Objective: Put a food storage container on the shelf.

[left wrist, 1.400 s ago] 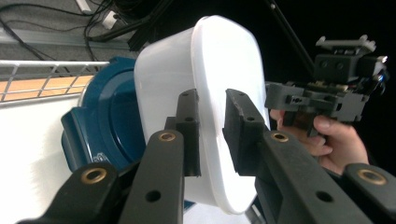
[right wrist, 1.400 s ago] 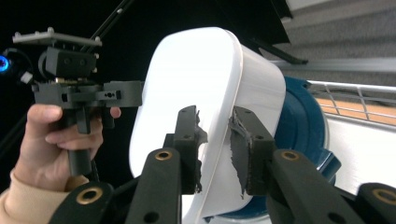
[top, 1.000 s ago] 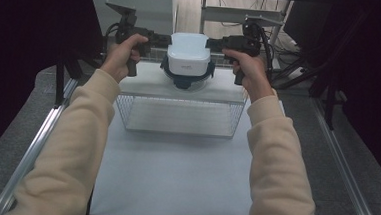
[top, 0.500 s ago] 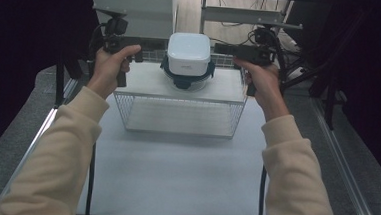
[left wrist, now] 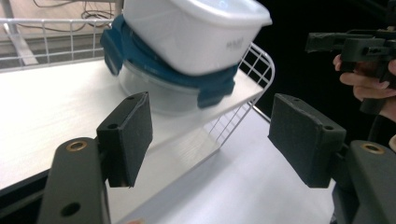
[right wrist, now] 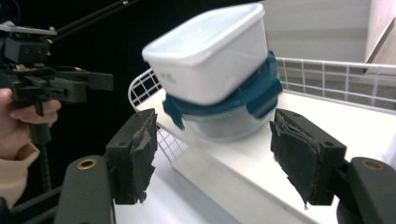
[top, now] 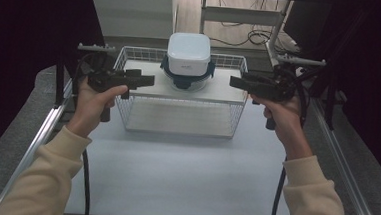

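white container (top: pixel 189 51) stacked on blue-lidded container (top: pixel 186 77), on wire rack (top: pixel 127 117) shelf at 12 o'clock of worktop (top: pixel 185 167). left claw (top: pixel 147 79) at 9 o'clock, right claw (top: pixel 236 82) at 3 o'clock: both just released, jaws apart, nothing between.

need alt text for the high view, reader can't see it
Two stacked food containers, white on top of a blue-lidded one, sit on a wire basket's white shelf. On either side, apart from them, a person holds the left hand-held gripper and right hand-held gripper, both open.

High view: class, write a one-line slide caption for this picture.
Both open grippers, left gripper and right gripper, flank the stacked containers on the wire rack's shelf.
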`<state>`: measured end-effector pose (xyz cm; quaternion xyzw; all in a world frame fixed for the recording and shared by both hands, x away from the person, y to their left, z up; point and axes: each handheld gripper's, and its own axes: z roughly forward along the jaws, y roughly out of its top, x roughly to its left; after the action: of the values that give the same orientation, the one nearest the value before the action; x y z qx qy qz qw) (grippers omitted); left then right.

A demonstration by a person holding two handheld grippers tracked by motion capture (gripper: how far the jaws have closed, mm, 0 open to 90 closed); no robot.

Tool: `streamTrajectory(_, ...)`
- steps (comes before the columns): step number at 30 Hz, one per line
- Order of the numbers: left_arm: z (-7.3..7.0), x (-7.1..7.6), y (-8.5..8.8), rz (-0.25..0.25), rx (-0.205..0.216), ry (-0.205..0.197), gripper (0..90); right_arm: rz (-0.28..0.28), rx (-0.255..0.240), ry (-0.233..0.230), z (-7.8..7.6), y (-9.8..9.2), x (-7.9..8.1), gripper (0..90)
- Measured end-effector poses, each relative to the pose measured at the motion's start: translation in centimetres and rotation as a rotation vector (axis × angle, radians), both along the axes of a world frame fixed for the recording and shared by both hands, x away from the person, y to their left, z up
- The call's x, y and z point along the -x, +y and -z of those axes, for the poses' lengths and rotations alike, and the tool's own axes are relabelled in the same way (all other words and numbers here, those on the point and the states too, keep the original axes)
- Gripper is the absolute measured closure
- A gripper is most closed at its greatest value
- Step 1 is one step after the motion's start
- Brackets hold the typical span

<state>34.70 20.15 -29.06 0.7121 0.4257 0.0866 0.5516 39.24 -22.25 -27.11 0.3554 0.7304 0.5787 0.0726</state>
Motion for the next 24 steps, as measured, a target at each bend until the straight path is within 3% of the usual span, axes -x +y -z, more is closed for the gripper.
streamTrajectory(8,3.2,3.2,0.6,0.001,-0.034,-0.001,27.6,0.009,0.076,-0.063,3.1,-1.1,3.8,30.5)
streamTrajectory(19,10.5,6.6,1.4,-0.054,-0.088,0.045,25.6,-0.003,0.13,-0.082,9.2,-1.8,7.5,26.1)
streamTrajectory(24,13.3,7.4,1.0,-0.052,-0.12,0.066,25.6,0.005,0.202,-0.069,12.6,-2.3,8.3,23.3)
